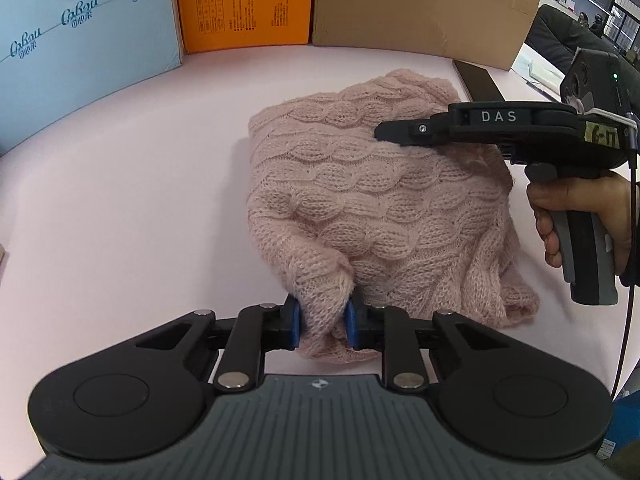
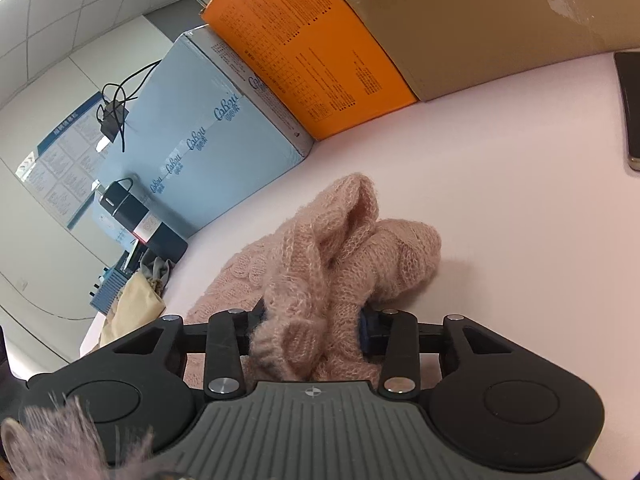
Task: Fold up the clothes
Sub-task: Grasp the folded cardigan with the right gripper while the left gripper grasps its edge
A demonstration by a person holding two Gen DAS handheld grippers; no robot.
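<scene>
left wrist — 3 closed boxes (image 1: 240,0)

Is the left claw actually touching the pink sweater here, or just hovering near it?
Touching. The left wrist view shows the left claw with both blue pads pressed against a bunched fold of the pink sweater, which is squeezed between them.

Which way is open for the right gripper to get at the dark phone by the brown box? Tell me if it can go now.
Probably not yet. The right gripper is shut on a bunch of the pink cable-knit sweater. The pink tabletop between it and the phone looks bare, so the path seems free once it lets go.
</scene>
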